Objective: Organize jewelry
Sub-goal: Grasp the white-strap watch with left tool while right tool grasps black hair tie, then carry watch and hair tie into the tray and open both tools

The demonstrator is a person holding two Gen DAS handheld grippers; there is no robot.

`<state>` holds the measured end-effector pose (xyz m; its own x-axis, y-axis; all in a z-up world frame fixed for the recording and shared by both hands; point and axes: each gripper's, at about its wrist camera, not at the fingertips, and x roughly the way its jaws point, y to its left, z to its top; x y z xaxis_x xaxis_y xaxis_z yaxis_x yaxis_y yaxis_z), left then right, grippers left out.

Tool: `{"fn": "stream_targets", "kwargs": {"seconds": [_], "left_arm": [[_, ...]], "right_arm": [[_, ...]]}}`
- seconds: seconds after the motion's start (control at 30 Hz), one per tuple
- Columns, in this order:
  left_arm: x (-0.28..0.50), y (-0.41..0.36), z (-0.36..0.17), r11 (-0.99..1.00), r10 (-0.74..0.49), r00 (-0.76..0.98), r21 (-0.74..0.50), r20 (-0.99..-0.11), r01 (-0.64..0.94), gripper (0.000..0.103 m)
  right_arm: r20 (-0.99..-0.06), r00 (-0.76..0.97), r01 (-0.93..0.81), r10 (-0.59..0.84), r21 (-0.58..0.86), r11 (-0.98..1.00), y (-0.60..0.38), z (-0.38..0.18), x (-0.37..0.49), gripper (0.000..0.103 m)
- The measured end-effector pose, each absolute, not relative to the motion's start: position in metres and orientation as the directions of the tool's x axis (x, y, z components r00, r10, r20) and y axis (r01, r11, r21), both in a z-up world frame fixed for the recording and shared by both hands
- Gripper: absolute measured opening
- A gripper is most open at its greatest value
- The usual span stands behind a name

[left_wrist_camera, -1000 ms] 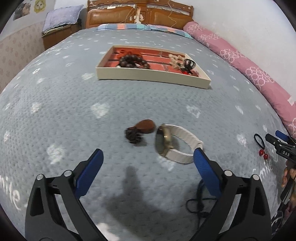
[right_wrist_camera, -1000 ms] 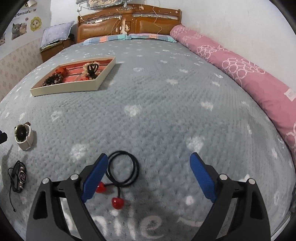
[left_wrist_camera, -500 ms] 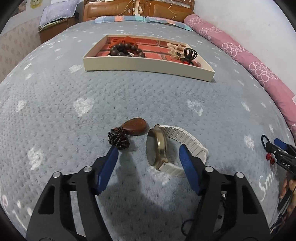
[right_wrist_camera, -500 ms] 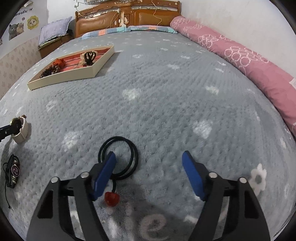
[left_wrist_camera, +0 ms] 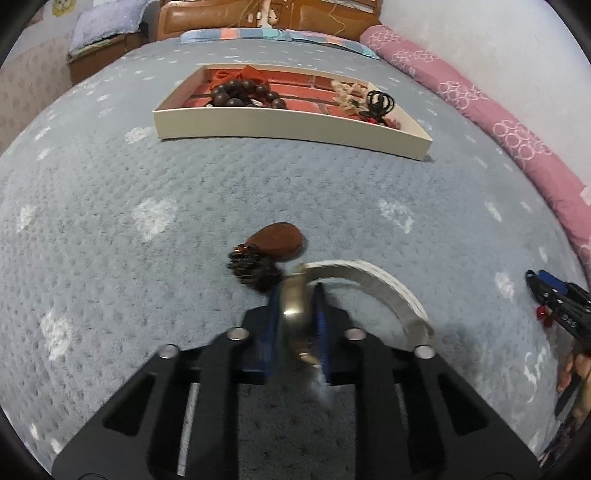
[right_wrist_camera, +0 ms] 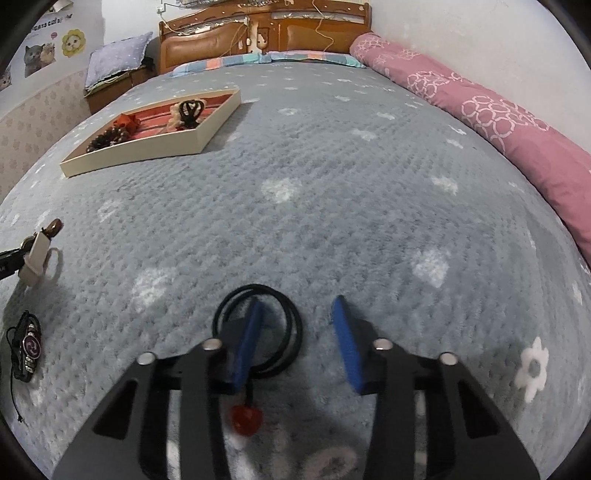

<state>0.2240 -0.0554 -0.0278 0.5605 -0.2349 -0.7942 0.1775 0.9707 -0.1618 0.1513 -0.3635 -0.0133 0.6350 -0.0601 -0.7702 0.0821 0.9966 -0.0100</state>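
My left gripper is closing, and its blue pads press on the gold case of a watch with a white band, which lies on the grey bedspread. A brown teardrop pendant with a dark tassel rests just beyond the fingertips. My right gripper hangs low over a black hair tie with a red heart bead. Its jaws are closing. The left finger lies over the loop, and the loop's right side sits between the pads, untouched. The jewelry tray stands farther up the bed.
The tray holds dark wooden beads, a red bow and a black hair clip. A black bracelet lies at the left in the right wrist view. A pink bolster runs along the right wall, with the wooden headboard behind.
Both grippers have sunk toward the bedspread and narrowed. The left one has closed onto the watch case. The right one's fingers have drawn in over the hair tie.
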Motion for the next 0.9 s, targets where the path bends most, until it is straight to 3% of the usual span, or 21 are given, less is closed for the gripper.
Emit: {"fn": "stream_targets", "kwargs": {"seconds": [0.03, 0.17, 0.5, 0.9], "left_arm": [[0.224, -0.056, -0.027, 0.971, -0.234, 0.562, -0.157, -0.794, 0.182, 0.012], [0.221, -0.053, -0.025, 0.974, -0.218, 0.575, -0.135, -0.788, 0.184, 0.011], [0.226, -0.003, -0.004, 0.976, -0.215, 0.618, -0.178, -0.756, 0.122, 0.011], [0.275, 0.024, 0.037, 0.98, -0.198, 0.66, -0.148, -0.725, 0.131, 0.011]], "right_arm": [[-0.77, 0.635, 0.076, -0.056, -0.01, 0.997, -0.362, -0.013, 0.152, 0.022], [-0.764, 0.643, 0.058, -0.057, -0.025, 0.998, -0.354, -0.01, 0.152, 0.006], [-0.698, 0.716, 0.003, 0.002, 0.006, 1.0, -0.322, 0.032, 0.168, 0.004], [-0.646, 0.76, -0.067, 0.078, 0.042, 0.997, -0.27, 0.08, 0.236, 0.004]]}}
